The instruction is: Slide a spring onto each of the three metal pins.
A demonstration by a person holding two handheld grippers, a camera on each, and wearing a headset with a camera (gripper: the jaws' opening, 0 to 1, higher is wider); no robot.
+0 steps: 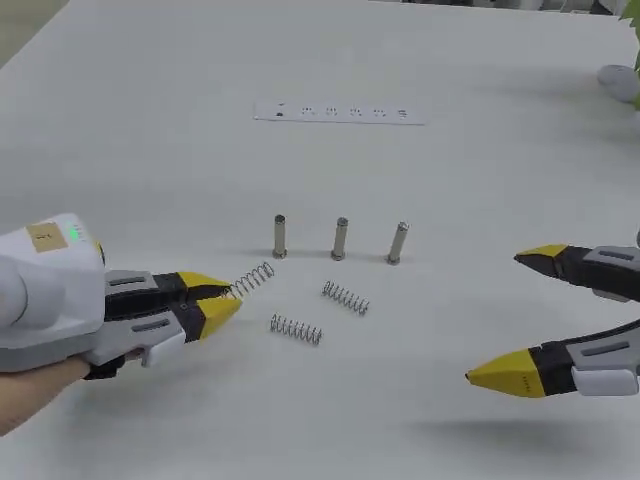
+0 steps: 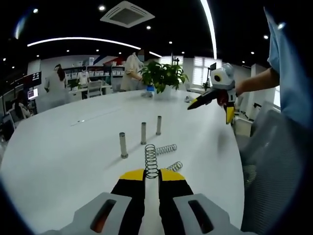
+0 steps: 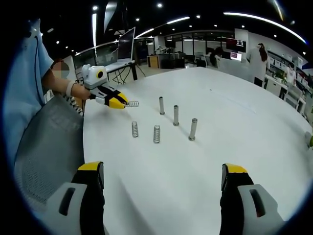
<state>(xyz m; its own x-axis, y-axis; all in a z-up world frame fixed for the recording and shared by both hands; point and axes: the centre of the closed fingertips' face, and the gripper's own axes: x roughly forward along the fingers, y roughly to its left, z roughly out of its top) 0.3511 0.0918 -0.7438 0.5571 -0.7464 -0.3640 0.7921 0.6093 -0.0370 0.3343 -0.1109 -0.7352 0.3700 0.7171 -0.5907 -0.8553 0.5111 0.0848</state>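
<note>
White table (image 1: 150, 150): 3 upright pins (image 1: 340, 238), 2 loose springs (image 1: 345, 297); left tongs (image 1: 232, 298) pinch 3rd spring (image 1: 253, 279); right tongs (image 1: 493, 317) wide.

Three short grey metal pins stand on end in a row on the white bench (image 1: 150, 160): the left pin (image 1: 279, 236), the middle pin (image 1: 340, 239) and the right pin (image 1: 397, 243), evenly spaced and apart from one another. One spring (image 1: 252, 279) is pinched by its end in the closed left tongs (image 1: 228, 298), slanting out toward the left pin without touching it; the second spring (image 1: 345, 297) lies flat just in front of the middle pin; the third spring (image 1: 296, 329) lies flat nearer the person, close beside the second.
</note>
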